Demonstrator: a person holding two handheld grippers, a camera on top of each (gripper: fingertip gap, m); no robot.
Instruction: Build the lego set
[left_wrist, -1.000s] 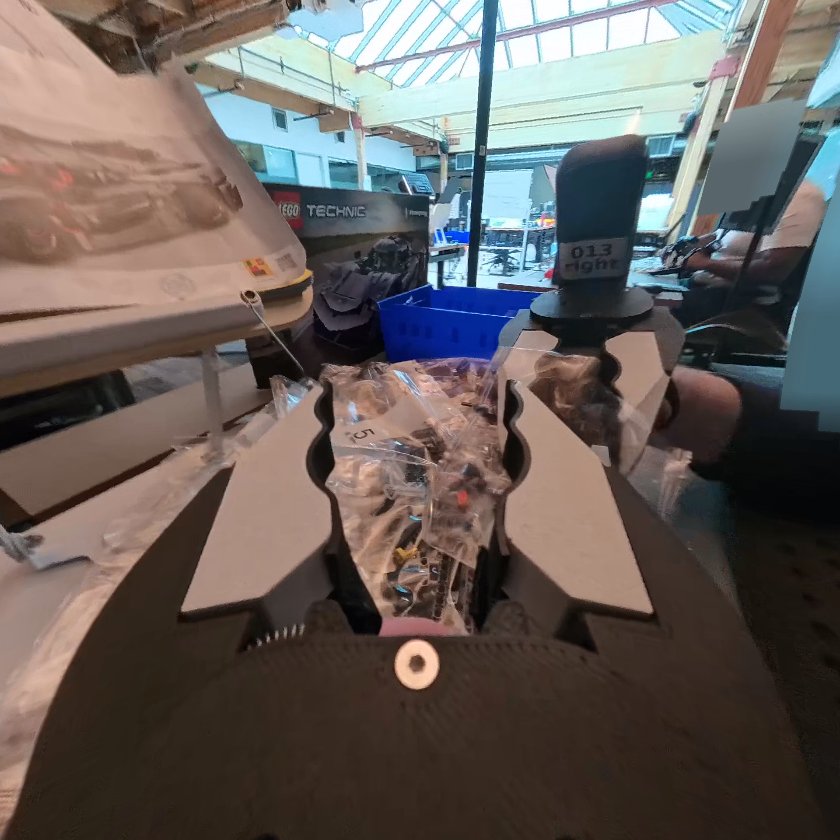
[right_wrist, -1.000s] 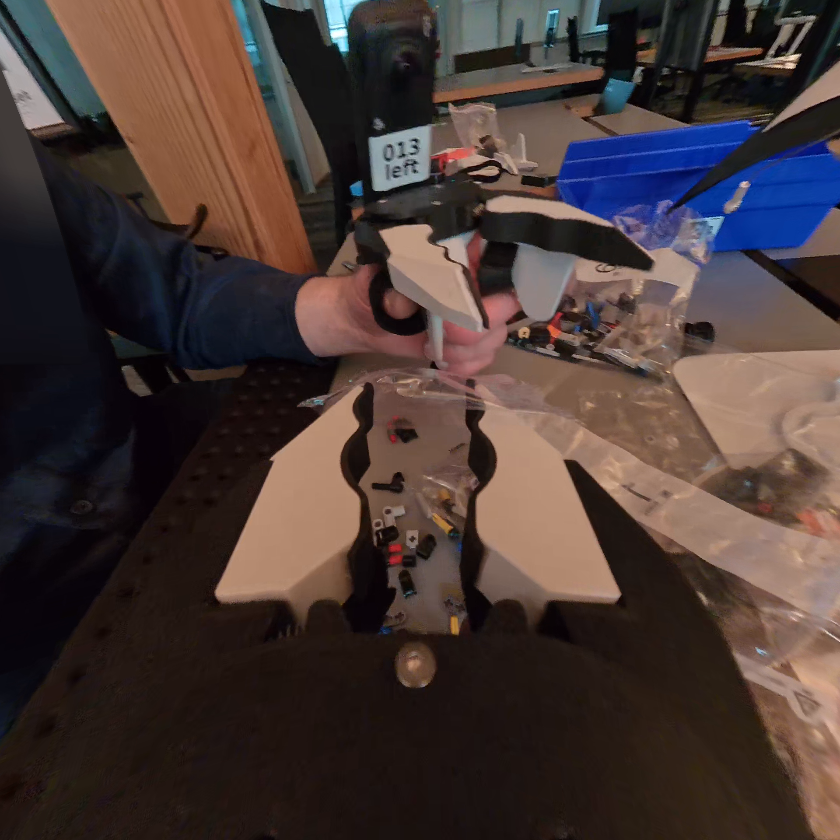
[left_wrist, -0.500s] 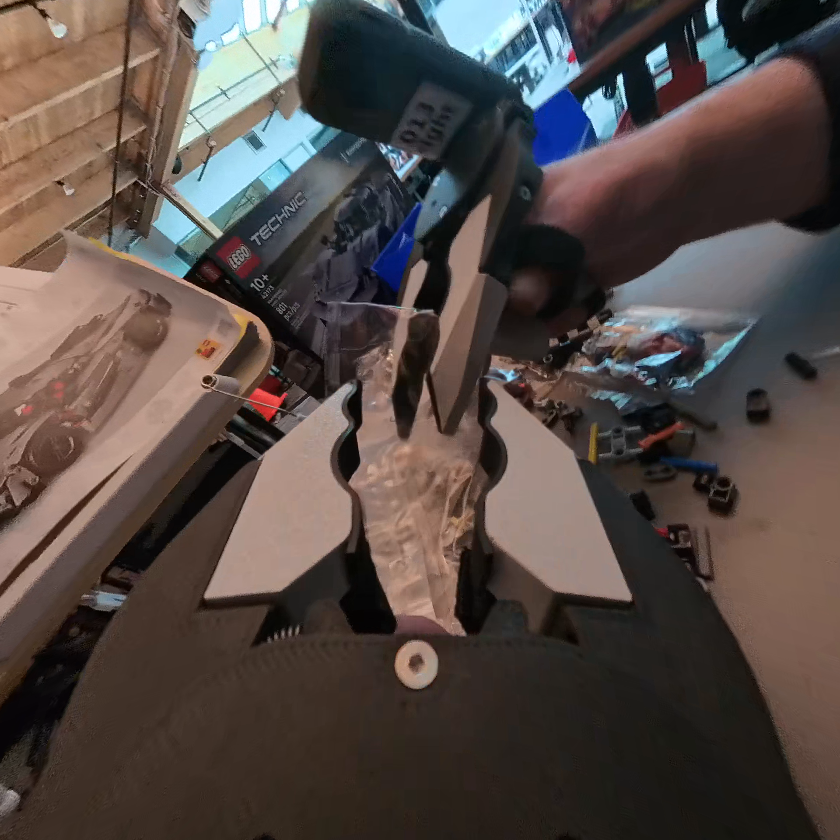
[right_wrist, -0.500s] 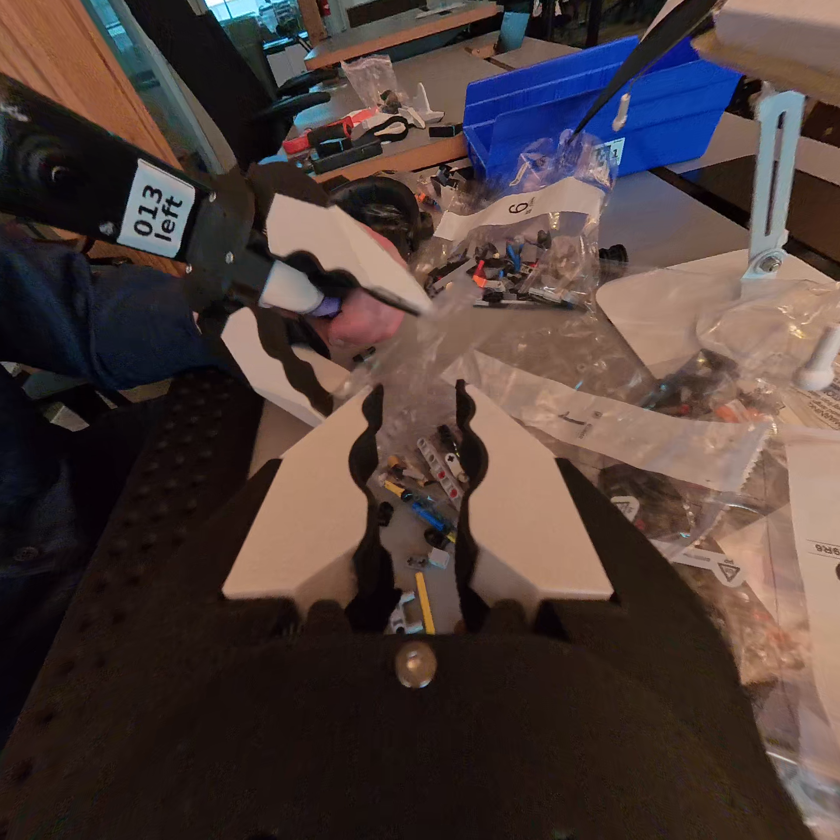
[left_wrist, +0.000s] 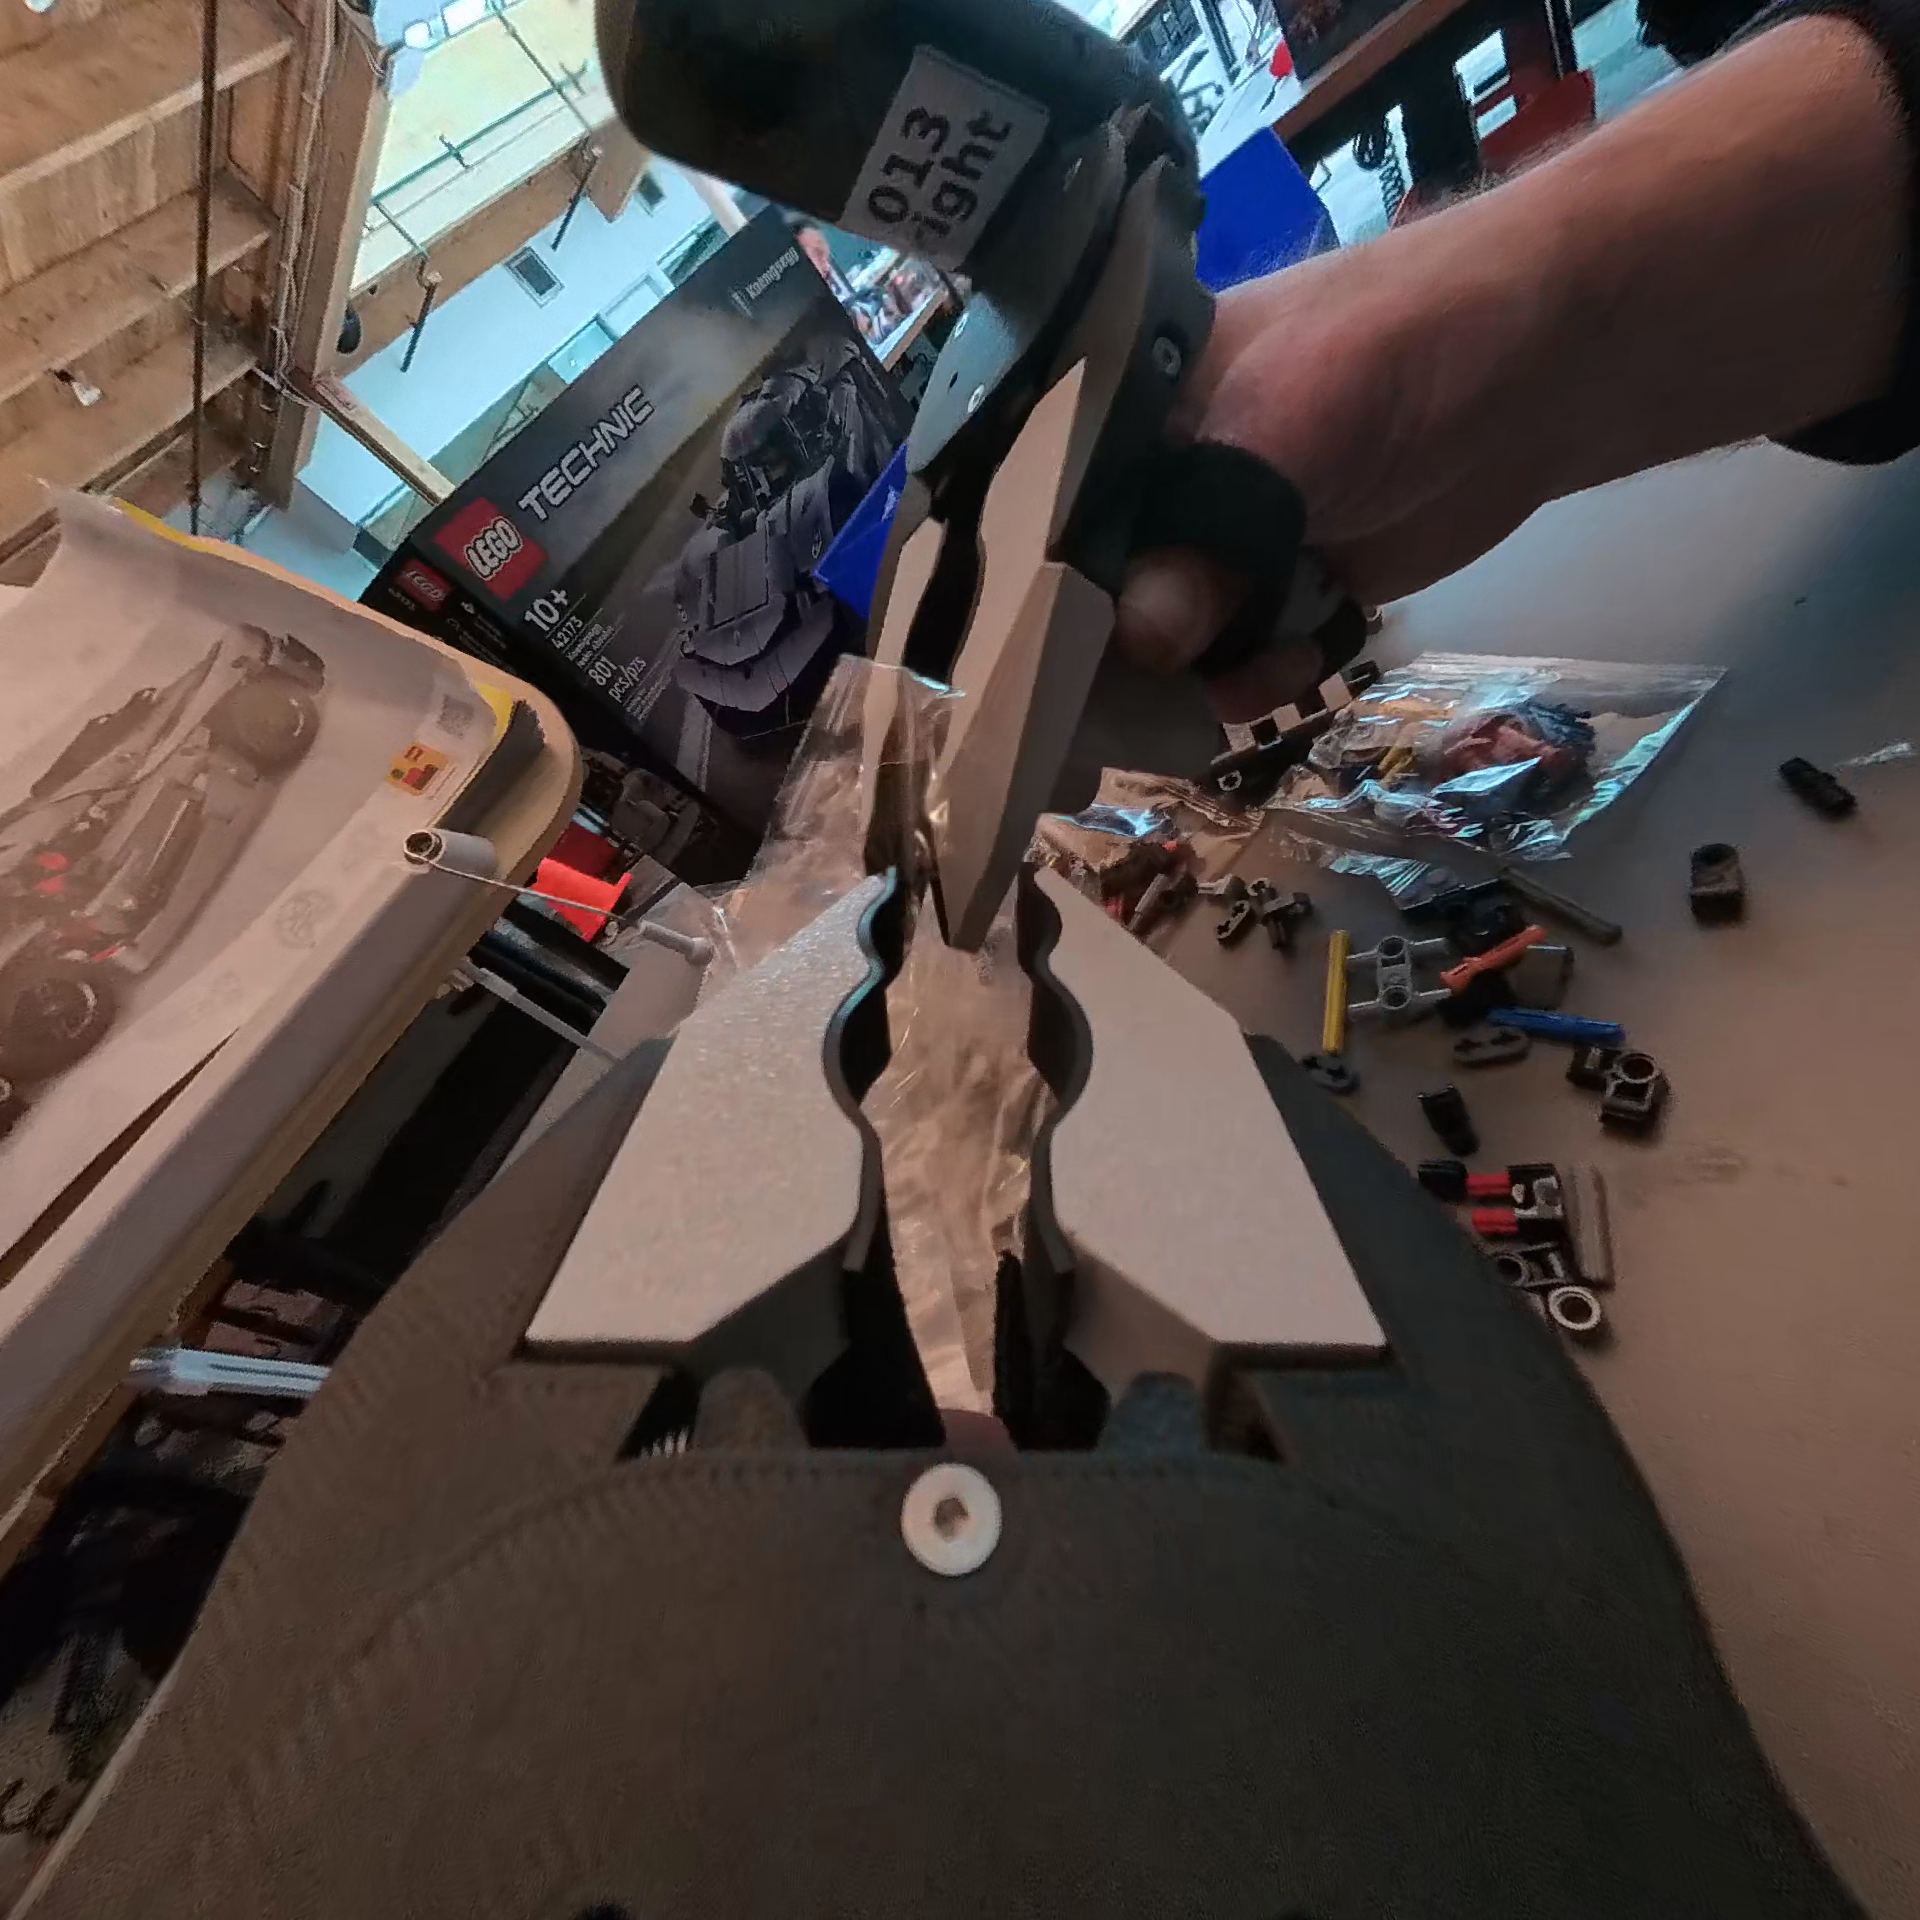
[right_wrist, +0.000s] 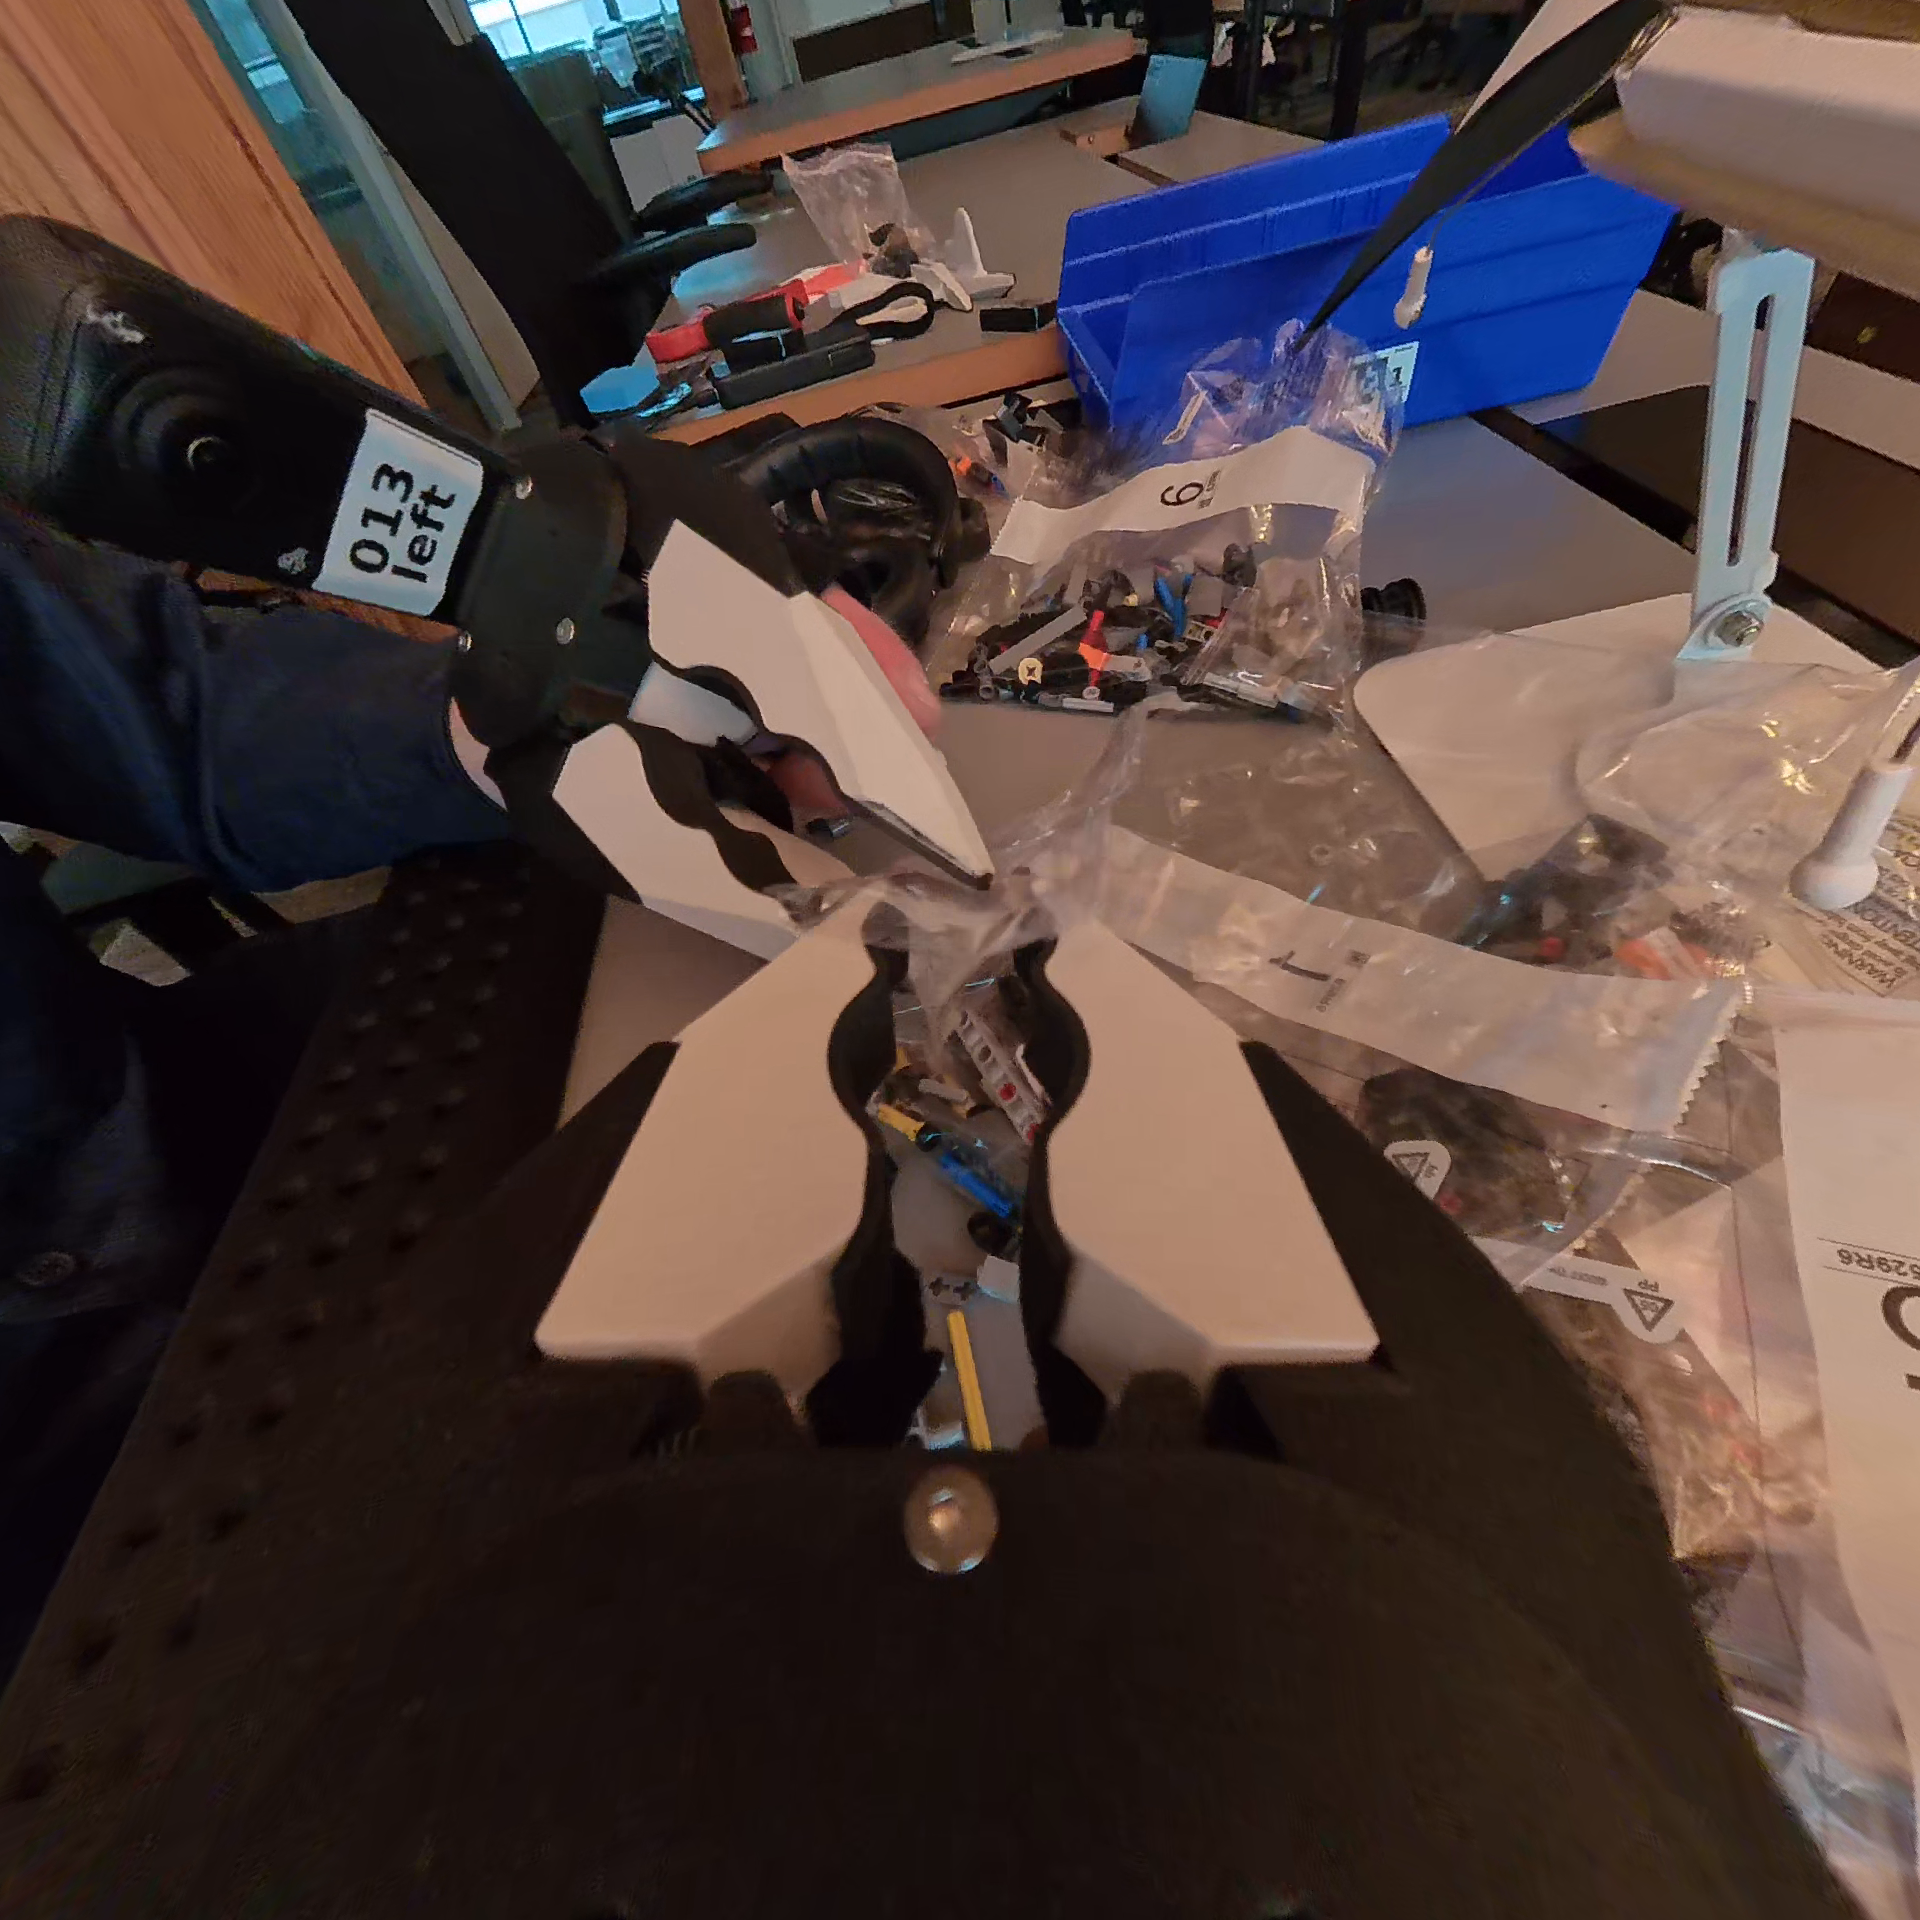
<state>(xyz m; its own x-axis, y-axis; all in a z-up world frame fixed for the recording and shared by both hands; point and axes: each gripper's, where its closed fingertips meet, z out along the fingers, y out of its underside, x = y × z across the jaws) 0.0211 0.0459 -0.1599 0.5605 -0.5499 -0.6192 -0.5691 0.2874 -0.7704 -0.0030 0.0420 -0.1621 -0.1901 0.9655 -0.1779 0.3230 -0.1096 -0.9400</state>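
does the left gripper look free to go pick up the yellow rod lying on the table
Probably not yet. The left gripper is shut on a clear plastic bag that the right gripper also pinches. The yellow rod lies uncovered on the table among loose pieces, so letting go of the bag should free it.

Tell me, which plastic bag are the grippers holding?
The crinkled clear bag, pinched between both grippers above the table. The other bags lie on the table, untouched.
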